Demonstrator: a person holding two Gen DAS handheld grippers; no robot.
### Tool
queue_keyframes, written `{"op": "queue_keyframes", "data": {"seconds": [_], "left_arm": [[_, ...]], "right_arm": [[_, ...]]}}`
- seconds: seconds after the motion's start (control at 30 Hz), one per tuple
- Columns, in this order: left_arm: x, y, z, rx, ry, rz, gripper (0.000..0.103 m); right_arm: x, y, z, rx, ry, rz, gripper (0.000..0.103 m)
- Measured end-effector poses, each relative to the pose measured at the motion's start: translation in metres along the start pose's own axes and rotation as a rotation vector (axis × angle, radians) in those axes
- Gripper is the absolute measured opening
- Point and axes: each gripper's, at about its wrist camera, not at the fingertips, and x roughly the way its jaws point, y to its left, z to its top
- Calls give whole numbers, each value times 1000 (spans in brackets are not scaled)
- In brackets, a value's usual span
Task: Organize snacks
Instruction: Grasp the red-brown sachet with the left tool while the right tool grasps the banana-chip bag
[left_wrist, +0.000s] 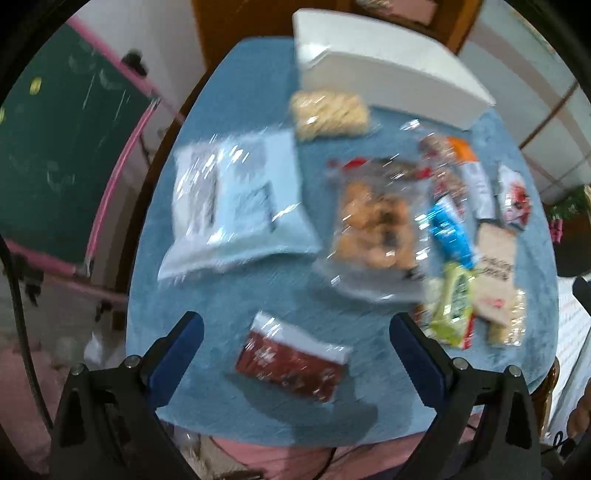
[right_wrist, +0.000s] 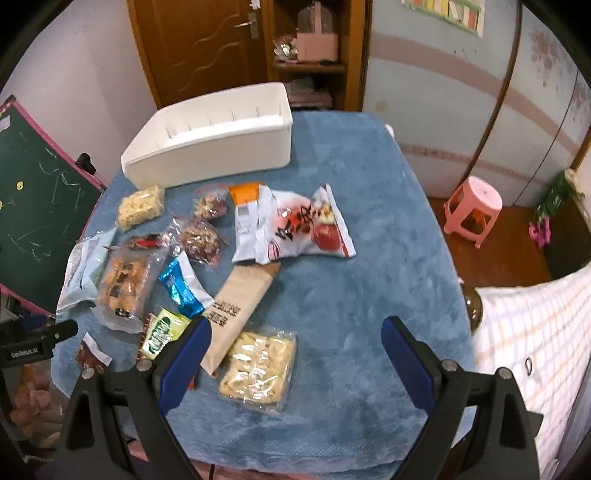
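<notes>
From the left wrist camera, which is smeared with motion blur, the left gripper (left_wrist: 295, 343) hangs above the blue cloth (left_wrist: 229, 398) with its jaws spread wide and nothing between them. Directly ahead, almost between the fingertips, lies a dark red packet (left_wrist: 291, 363) in shiny film. Further ahead and a little left sits a pale flat pouch (left_wrist: 232, 206); ahead and right a clear bag of golden biscuits (left_wrist: 373, 225), and beyond that, at the far edge, the white bin (left_wrist: 388, 77). The red packet looks light and slick, so I'd judge a pinch across its short width safer than one on the crinkly end seal.

From the right wrist camera, sharper, the right gripper (right_wrist: 295, 354) is likewise spread wide and empty, above the cloth. Just ahead, nearer its left finger, lies a clear pack of pale crackers (right_wrist: 258, 363), touching a brown paper sleeve (right_wrist: 236, 310) that runs away ahead. To the left are a green packet (right_wrist: 160, 332) and a blue-and-white wrapper (right_wrist: 181, 286); well ahead, a white bag printed with red fruit (right_wrist: 306, 225), with the bin behind it and still holding nothing I can see. The crackers probably snap easily, so a gentle grip along the pack's edges seems wise; the film will likely slip.
</notes>
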Motion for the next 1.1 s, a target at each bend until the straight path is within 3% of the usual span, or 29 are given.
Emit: {"op": "queue_keyframes", "data": {"seconds": [0.23,0.5,0.7,0.9,1.1], "left_arm": [[32,41,-26,-153,146,-75,99],[52,39,-39,-246,235,-148,99],[71,30,-42,-340,332,-149,98],[81,37,-38,-464,346,-155,98],[93,37,-30,-537,371,-110,98]], "right_arm": [[28,2,-14,-29,93,20,94],[47,4,-24,-53,169,46,94],[55,10,-28,-87,194,57,94],[64,21,-30,-122,228,86,94],[77,28,-33,-153,263,82,94]]}}
